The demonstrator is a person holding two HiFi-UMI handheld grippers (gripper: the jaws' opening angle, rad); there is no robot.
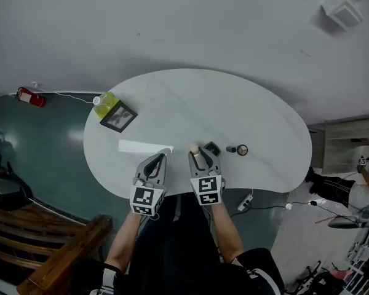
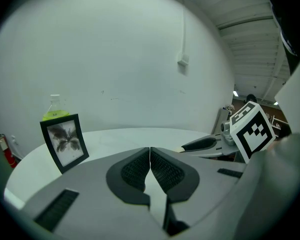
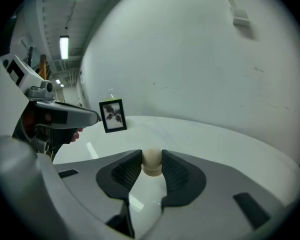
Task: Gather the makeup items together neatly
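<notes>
My right gripper (image 3: 151, 155) is shut on a beige egg-shaped makeup sponge (image 3: 151, 162), which sticks up between the pads. In the head view this gripper (image 1: 197, 153) holds the sponge (image 1: 195, 149) above the near part of the white oval table (image 1: 197, 103). Just right of it lie a dark compact (image 1: 212, 147), a small dark item (image 1: 231, 149) and a round orange-rimmed item (image 1: 242, 150). My left gripper (image 1: 163, 157) hovers beside the right one, its jaws (image 2: 150, 156) shut together with nothing between them.
A black photo frame (image 1: 118, 117) and a green-topped bottle (image 1: 104, 103) stand at the table's far left edge. A red fire extinguisher (image 1: 31, 96) lies on the floor to the left. A wooden bench (image 1: 43, 238) is at the lower left, a power strip (image 1: 245, 201) under the table's near edge.
</notes>
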